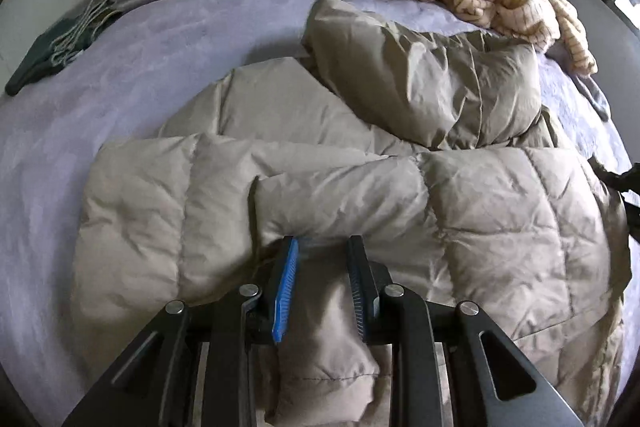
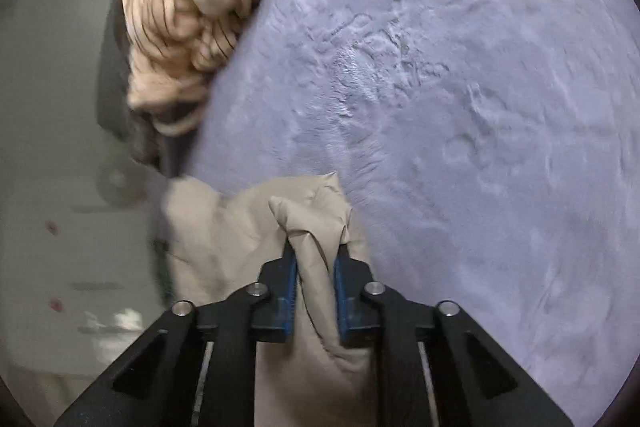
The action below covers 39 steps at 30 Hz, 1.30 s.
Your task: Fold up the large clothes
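A puffy, quilted beige down jacket (image 1: 304, 163) lies crumpled on a lavender bedspread (image 1: 120, 67) — both tongs pinch its slick fabric. The left gripper (image 1: 322, 247) and right gripper (image 2: 316, 251) each clamp a bunched fold. A cream striped knit (image 2: 192, 15) is heaped near the bed's edge.

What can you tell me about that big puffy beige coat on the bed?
The puffy coat is beige, quilted in stitched panels, with a smooth, slightly shiny shell. It lies crumpled and partly folded on the lavender bedspread. The left gripper and the right gripper each pinch a fold of its fabric.
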Tool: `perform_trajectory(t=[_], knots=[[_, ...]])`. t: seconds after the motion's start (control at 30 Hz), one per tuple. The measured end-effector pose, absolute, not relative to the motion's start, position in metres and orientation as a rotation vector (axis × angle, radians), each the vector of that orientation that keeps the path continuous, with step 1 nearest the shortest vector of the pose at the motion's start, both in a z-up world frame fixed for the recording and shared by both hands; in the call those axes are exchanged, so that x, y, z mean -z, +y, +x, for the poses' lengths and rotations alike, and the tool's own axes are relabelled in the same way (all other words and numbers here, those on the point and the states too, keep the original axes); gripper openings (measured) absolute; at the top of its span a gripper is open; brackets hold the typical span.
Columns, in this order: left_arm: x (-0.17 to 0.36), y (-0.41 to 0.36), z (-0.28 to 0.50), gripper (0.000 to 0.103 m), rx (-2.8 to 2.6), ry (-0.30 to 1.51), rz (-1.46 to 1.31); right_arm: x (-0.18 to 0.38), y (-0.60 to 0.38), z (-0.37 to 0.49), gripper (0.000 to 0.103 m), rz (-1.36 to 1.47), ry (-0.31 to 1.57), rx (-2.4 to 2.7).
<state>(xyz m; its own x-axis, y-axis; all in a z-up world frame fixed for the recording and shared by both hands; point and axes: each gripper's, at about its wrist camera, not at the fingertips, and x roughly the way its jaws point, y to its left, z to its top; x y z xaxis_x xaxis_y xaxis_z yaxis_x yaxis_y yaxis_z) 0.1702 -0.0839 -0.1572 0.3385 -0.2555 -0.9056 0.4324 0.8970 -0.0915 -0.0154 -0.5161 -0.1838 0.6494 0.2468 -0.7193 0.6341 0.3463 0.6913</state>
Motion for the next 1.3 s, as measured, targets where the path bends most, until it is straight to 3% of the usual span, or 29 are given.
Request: perform_trajectory(t=[0.2, 0.27, 0.3, 0.57, 0.77, 0.93, 1.3], knots=[[0.168, -0.099, 0.165, 0.027, 0.465, 1.125, 0.236, 0.198, -0.523, -0.007, 0.014, 1.056, 0.943, 0.4], [0.164, -0.094, 0.165, 0.027, 0.464, 1.125, 0.235, 0.189, -0.52, -0.018, 0.027, 1.007, 0.947, 0.432], [0.161, -0.092, 0.165, 0.027, 0.459, 1.127, 0.231, 0.18, -0.518, -0.026, 0.028, 0.977, 0.945, 0.461], [0.13, -0.064, 0.142, 0.027, 0.535, 1.131, 0.14, 0.123, -0.464, -0.074, 0.028, 0.755, 0.934, 0.402], [0.164, -0.063, 0.123, 0.028, 0.518, 1.177, 0.195, 0.157, -0.426, -0.084, 0.021, 0.639, 1.072, 0.358], [0.16, -0.062, 0.121, 0.028, 0.481, 1.177, 0.202, 0.164, -0.429, -0.084, 0.021, 0.646, 1.073, 0.361], [0.127, -0.042, 0.092, 0.028, 0.38, 1.185, 0.235, 0.134, -0.409, -0.126, 0.041, 0.74, 1.061, 0.368]])
